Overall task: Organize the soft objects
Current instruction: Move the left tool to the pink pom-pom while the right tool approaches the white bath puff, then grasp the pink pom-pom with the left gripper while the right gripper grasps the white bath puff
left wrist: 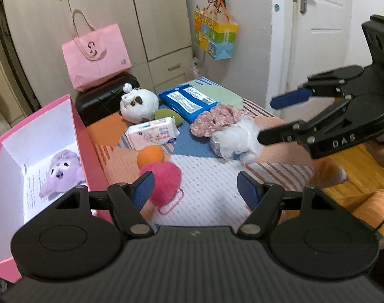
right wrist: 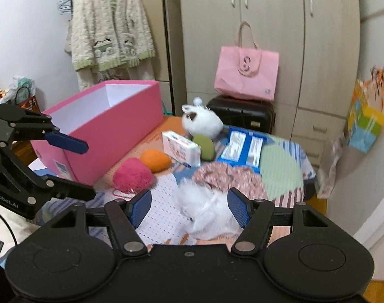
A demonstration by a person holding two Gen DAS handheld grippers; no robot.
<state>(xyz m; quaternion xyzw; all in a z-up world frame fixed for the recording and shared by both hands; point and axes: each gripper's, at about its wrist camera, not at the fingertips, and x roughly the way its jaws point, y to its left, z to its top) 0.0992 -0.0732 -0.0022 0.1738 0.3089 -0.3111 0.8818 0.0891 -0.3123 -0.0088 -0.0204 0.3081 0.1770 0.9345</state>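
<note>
A small bedroom with beige wardrobes (left wrist: pixel 103 17) filled the background, and a low table under a patchwork cloth (left wrist: pixel 204 176) of orange, blue, green and white took the middle of both views.

In the left wrist view, the far left held an open pink box (left wrist: pixel 83 136) with a lilac plush toy (left wrist: pixel 63 171) lying inside it. Behind it, upper left, a pink paper bag (left wrist: pixel 98 58) stood on a black case (left wrist: pixel 103 98). Toward the centre, a magenta pompom (left wrist: pixel 164 179) lay touching an orange ball (left wrist: pixel 150 155), just beyond the left gripper (left wrist: pixel 195 189), whose blue pads stood apart with nothing between them. Further back sat a pack of wipes (left wrist: pixel 154 133), a green pad (left wrist: pixel 166 115), a white plush toy (left wrist: pixel 138 104) and a blue packet (left wrist: pixel 186 101). Right of centre, a floral fabric piece (left wrist: pixel 214 120) lay against a white mesh puff (left wrist: pixel 232 139). At the right edge the right gripper (left wrist: pixel 265 118) hovered close to the puff, its fingers spread and empty; whether the lower tip touched the puff could not be told.

In the right wrist view, the left gripper (right wrist: pixel 87 169) showed at the left edge, jaws apart, in front of the pink box (right wrist: pixel 116 131). At lower centre, the right gripper (right wrist: pixel 189 207) framed the blurred white mesh puff (right wrist: pixel 204 212) between its separated pads, which did not press on it. A multicoloured bag (right wrist: pixel 366 123) hung on the wall at the right.
</note>
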